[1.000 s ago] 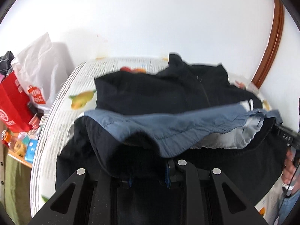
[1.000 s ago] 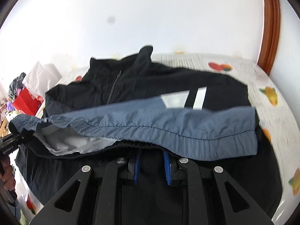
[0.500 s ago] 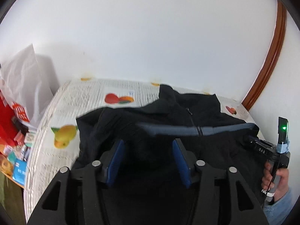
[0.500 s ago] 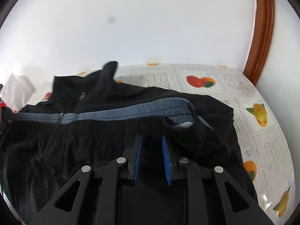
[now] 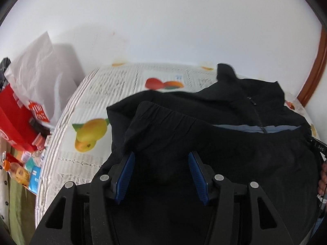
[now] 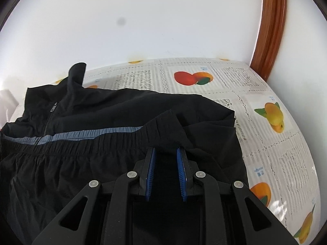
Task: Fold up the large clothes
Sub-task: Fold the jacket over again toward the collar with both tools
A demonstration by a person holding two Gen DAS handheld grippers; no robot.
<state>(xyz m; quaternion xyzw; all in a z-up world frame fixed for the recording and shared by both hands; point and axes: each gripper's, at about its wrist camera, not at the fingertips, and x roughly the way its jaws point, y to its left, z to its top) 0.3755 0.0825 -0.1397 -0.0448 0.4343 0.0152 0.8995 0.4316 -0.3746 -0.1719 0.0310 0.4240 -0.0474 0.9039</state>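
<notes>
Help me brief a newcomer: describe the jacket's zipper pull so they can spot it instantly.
On the fruit-printed tablecloth lies a black zip-up jacket with a blue-grey band. Just below its raised collar sits the small dark metal zipper pull, the only hardware on the fabric.

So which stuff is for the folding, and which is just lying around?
For the folding:
- black jacket, on the table
- left gripper, open
- right gripper, its pads set close with jacket cloth between them

Just lying around:
- white plastic bag
- red box
- snack packets
</notes>
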